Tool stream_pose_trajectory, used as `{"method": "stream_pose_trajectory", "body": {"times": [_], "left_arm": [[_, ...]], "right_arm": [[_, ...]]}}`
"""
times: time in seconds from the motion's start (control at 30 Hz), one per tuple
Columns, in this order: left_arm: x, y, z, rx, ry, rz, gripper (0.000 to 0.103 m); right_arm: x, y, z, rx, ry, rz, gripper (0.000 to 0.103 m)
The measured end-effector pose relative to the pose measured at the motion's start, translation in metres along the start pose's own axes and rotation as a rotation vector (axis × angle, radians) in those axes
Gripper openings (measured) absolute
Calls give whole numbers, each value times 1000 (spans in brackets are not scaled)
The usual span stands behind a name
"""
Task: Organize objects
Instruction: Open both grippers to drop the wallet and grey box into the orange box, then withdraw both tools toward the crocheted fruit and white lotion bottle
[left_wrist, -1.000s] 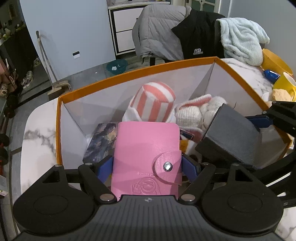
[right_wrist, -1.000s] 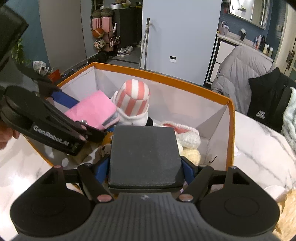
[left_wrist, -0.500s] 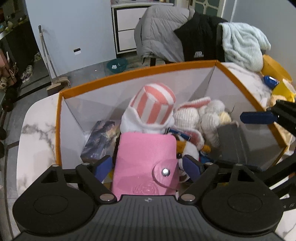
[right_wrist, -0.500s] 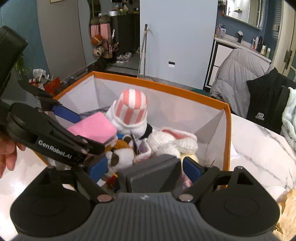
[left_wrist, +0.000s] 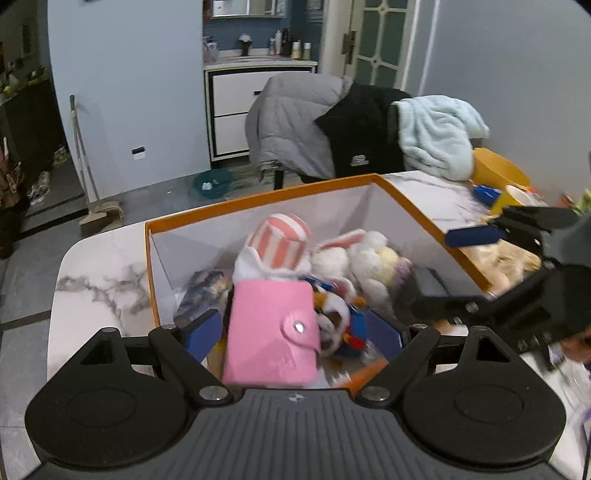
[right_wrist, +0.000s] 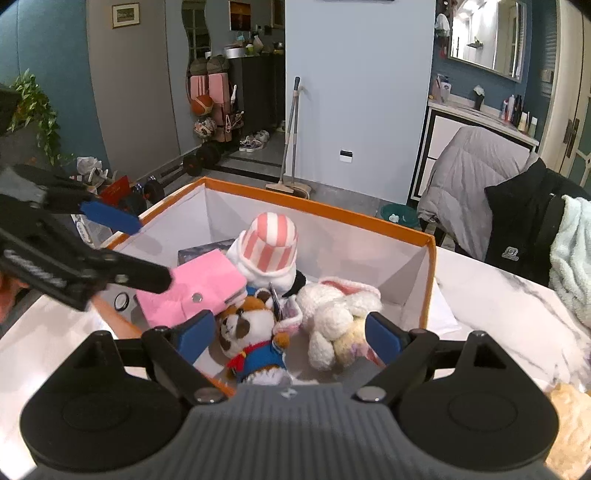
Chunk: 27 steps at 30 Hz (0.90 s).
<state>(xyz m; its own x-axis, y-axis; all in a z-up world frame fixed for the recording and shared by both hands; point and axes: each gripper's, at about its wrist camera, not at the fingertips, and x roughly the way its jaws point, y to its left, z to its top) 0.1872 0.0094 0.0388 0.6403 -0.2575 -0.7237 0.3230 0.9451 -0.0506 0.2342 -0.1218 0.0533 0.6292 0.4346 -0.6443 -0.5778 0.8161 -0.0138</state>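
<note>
The pink snap wallet (left_wrist: 271, 325) lies between the left gripper's (left_wrist: 293, 332) wide-spread fingers, over the orange-rimmed box (left_wrist: 258, 194), apparently unheld; the right gripper (right_wrist: 286, 332) gapes empty.

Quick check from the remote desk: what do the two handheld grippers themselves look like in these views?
Both are matte black plastic. The left gripper and right gripper each show a ribbed grey-black body, two round black discs, angled linkage arms with silver screws, and blue finger pads. White lettering, unreadable here, marks the left gripper's side in the right wrist view. No cables visible.
</note>
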Motion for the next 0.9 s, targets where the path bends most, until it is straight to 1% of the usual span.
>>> {"method": "stream_pose_trajectory", "body": {"times": [0.07,0.17,0.23,0.37,0.4,0.5,0.57,0.63,0.77,0.9], "left_arm": [[-13,-4,-6,7,-16,-21,101],[-34,-6,-20,10,-63,-68,101],[-45,-9,-28,19,-84,-75,101],[-55,-16,-45,19,-112,-108,101],[-54,-19,-49,18,-109,-123,101],[-51,-27,-63,28,-99,-136,101],[-46,-34,-74,32,-95,-139,101],[-38,-42,-86,44,-83,-122,101],[-16,-62,-107,133,-12,-91,101],[3,-78,-121,194,23,-74,101]], "right_arm": [[-7,4,-3,-13,1,-4,89],[-22,14,-9,-34,-6,-8,89],[-33,20,-13,-48,-15,-5,89],[-46,36,-25,-73,3,37,91],[-47,40,-30,-83,17,47,91],[-47,49,-47,-105,56,47,91],[-44,47,-59,-77,79,46,91],[-38,39,-70,-21,110,41,92],[-26,23,-88,99,148,22,92],[-17,16,-97,166,163,6,91]]}}
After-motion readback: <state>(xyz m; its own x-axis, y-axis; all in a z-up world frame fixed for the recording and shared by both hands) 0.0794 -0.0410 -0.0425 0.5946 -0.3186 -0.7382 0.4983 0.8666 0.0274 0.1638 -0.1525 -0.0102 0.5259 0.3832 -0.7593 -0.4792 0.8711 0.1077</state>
